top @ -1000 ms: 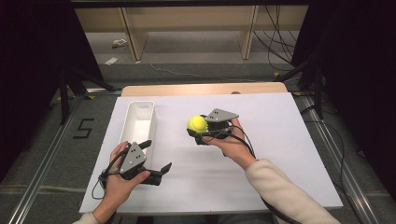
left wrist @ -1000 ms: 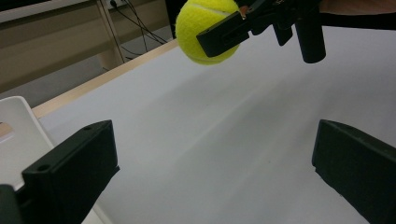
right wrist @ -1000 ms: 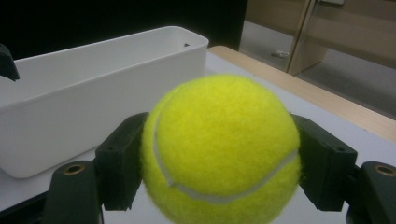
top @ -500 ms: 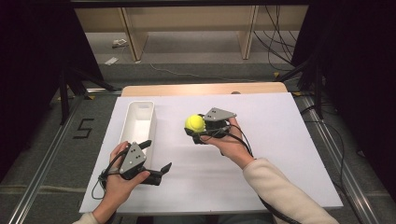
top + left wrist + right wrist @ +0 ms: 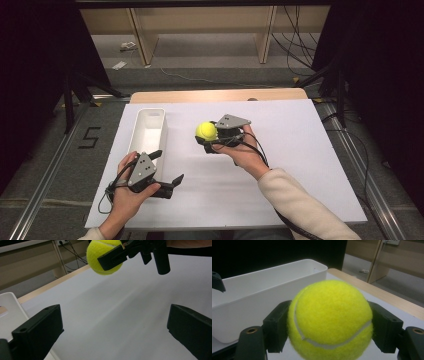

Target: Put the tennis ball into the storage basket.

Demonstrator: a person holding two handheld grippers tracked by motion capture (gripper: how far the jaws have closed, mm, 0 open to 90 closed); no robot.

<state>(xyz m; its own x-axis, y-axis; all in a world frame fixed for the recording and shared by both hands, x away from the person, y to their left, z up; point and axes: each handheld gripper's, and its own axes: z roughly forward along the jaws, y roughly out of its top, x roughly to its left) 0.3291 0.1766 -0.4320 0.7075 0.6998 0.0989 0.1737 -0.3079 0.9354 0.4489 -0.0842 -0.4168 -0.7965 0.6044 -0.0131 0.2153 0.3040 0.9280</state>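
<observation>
A yellow tennis ball (image 5: 205, 131) hangs above the white table, and my right gripper (image 5: 206, 138) is shut on it. Up close in the right gripper view, the tennis ball (image 5: 329, 320) sits squeezed between the two black jaws. A long white bin (image 5: 148, 131) lies on the table's left side, a short way left of the ball. My left gripper (image 5: 167, 167) stands open near the bin's near end, with nothing between its jaws. From the left gripper view, the tennis ball (image 5: 105, 256) shows high up, held by the other gripper.
The white bin (image 5: 249, 300) looks empty inside, and its near wall stands close behind the ball. A wooden strip (image 5: 220, 95) runs along the table's far edge. Cables trail from both grippers. Dark floor and shelving legs lie beyond the table.
My right gripper has carried the tennis ball a little to the left, toward the white bin. The left gripper has stayed where it was.
</observation>
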